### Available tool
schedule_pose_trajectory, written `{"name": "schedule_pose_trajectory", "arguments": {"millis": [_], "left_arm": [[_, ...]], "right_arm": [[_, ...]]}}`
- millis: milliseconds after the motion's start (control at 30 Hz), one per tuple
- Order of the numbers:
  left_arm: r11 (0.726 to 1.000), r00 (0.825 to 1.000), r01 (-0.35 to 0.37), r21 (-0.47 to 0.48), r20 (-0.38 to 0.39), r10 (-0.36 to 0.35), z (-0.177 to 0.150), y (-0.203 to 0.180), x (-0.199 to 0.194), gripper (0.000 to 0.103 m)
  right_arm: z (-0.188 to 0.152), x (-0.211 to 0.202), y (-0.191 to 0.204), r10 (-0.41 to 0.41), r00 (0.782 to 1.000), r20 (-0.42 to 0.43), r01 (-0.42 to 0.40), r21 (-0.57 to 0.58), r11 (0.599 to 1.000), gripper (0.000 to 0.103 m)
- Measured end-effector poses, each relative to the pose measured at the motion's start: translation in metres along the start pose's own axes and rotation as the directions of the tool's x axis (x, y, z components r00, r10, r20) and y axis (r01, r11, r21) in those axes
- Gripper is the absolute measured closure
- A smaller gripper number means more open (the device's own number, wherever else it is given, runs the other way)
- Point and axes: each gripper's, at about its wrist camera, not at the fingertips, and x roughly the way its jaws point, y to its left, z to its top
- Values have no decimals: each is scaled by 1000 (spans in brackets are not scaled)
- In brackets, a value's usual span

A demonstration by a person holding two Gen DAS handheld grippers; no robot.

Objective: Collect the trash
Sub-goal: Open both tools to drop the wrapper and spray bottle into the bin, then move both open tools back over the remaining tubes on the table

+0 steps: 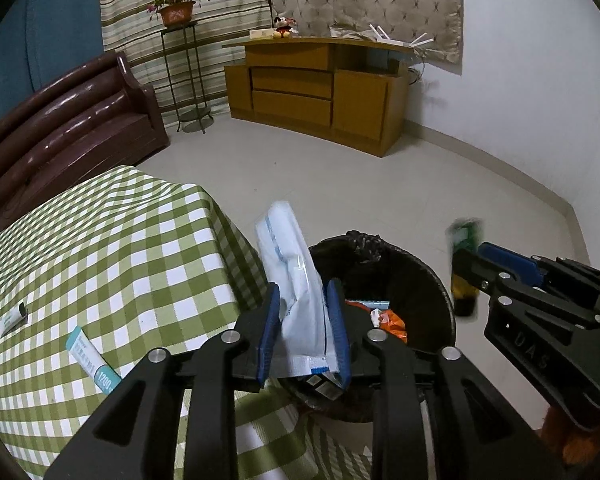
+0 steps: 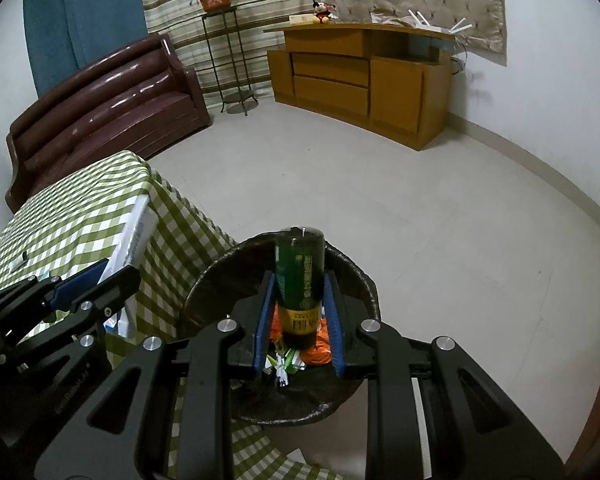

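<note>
With my left claw gripping the white pouch and my right claw the green bottle, I should centre both over the bin before letting go.

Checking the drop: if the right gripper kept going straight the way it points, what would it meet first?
Probably the trash inside the bin: the right gripper, holding the bottle, points down into its opening. Depth is unclear.

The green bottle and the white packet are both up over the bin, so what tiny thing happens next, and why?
Probably letting go. The right hand-held gripper holds the green bottle over the black trash bin, which already has wrappers in it. The left hand-held gripper holds the white packet at the bin's rim, beside the checked table. Opening the jaws should drop both in.
</note>
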Motion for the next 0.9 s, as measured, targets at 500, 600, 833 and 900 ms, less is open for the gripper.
{"name": "schedule_pose_trajectory", "arguments": {"millis": [500,600,833,900], "left_arm": [[1000,1000,-15,-13,1,15,-2,0,-1,53],[1000,1000,-16,-19,4,16,-1,2,-3,53],[999,1000,-19,-36,16,19,-2,11,-13,50],[999,999,-23,-41,22,24,-3,15,-18,49]], "right_arm": [[2,-1,-5,-5,1000,7,5,11,1000,77],[2,-1,-5,-4,1000,7,4,9,1000,77],[4,-7,-2,-4,1000,16,4,3,1000,70],[4,-8,3,-1,1000,18,1,-3,1000,68]]}}
